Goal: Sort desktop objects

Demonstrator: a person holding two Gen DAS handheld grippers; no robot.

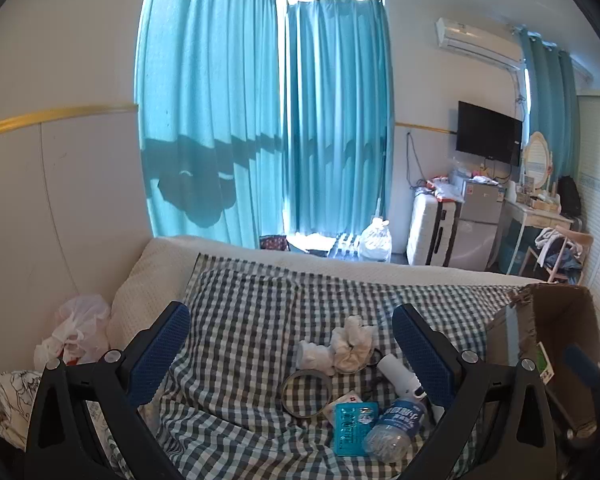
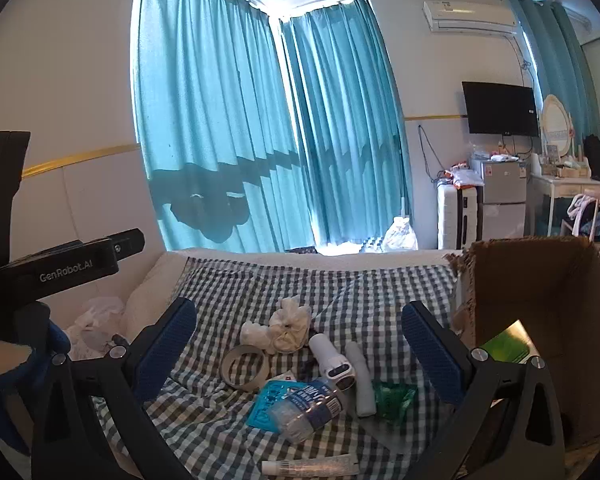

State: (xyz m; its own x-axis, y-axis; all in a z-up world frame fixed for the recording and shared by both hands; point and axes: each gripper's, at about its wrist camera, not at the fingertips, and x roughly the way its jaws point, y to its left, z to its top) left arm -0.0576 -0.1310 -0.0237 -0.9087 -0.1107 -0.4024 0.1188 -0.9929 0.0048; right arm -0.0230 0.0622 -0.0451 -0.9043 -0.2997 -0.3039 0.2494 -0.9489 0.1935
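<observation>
Both grippers hang over the clutter, each one spread wide and gripping nothing: the left gripper frames the pile, and the right gripper does the same from a little further right.

Counting the pile on the green-and-white checked cloth:
- one roll of pale tape
- two crumpled white tissue wads, touching each other
- one crushed clear plastic water bottle with a blue label, lying partly on one teal foil sachet
- one white handheld device with a dark window
- one white cylinder just beside it
- one green crinkled wrapper
- one white tube at the near edge

One open brown cardboard box sits at the right, a green flat packet inside.

The cloth covers a cream waffle-weave bedspread. Beyond it are teal curtains, a wall-mounted black television, a white air conditioner and a small grey fridge.
</observation>
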